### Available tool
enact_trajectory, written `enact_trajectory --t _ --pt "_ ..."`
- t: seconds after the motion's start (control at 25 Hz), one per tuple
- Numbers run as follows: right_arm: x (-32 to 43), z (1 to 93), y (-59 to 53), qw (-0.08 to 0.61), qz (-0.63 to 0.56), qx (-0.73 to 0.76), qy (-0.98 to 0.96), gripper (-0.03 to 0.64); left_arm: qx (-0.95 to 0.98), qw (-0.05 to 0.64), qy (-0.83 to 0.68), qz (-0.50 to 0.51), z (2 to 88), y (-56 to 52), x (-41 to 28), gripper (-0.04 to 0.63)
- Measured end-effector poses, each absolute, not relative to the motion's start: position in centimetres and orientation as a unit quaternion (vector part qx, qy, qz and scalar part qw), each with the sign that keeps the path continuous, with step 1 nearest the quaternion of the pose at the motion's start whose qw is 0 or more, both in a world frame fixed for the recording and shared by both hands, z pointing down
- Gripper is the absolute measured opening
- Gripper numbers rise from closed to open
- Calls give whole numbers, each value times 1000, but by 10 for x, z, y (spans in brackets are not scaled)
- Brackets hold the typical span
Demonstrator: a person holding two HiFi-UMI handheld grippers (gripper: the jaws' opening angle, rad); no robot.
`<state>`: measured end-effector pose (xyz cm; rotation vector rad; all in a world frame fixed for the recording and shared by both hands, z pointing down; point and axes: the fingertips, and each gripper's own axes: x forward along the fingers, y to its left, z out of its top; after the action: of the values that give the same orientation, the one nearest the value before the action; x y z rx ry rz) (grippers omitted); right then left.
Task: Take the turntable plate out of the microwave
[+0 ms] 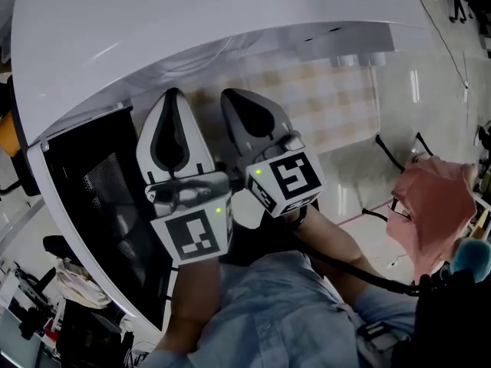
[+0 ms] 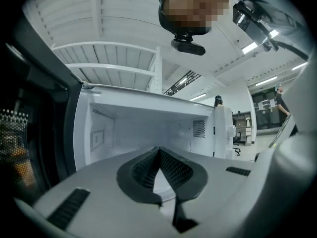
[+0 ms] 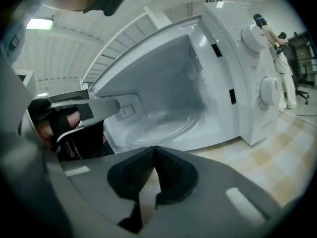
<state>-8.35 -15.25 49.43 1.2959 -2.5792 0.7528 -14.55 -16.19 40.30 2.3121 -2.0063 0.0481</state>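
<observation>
The white microwave (image 1: 192,21) stands with its black door (image 1: 100,190) swung open to the left. In the right gripper view the clear glass turntable plate (image 3: 163,125) lies flat on the floor of the cavity. My left gripper (image 1: 173,94) and right gripper (image 1: 230,96) hang side by side just in front of the opening, outside it. The left gripper (image 2: 158,150) points level into the cavity, shut and empty. The right gripper (image 3: 154,148) tilts down toward the plate, also shut with nothing between its jaws. Neither touches the plate.
The microwave's two knobs (image 3: 253,37) sit on its right front panel. It rests on a chequered tabletop (image 3: 277,148). The open door (image 2: 20,133) bounds the left side. A pink cloth (image 1: 433,205) lies to the right over the shiny floor.
</observation>
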Motion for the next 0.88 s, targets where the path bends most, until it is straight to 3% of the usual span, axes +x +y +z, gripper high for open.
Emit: enact_trajectory --t 0.32,0.6,0.88 --pt "-89 504 -163 51 269 415 -868 3 738 31 -673 19 419 -168 -156 8" --pt "-90 499 -165 -12 382 365 -849 156 740 35 -672 22 407 -172 -153 8" --pt "-94 497 -183 -61 425 355 -831 163 737 37 -675 21 408 -177 -156 8"
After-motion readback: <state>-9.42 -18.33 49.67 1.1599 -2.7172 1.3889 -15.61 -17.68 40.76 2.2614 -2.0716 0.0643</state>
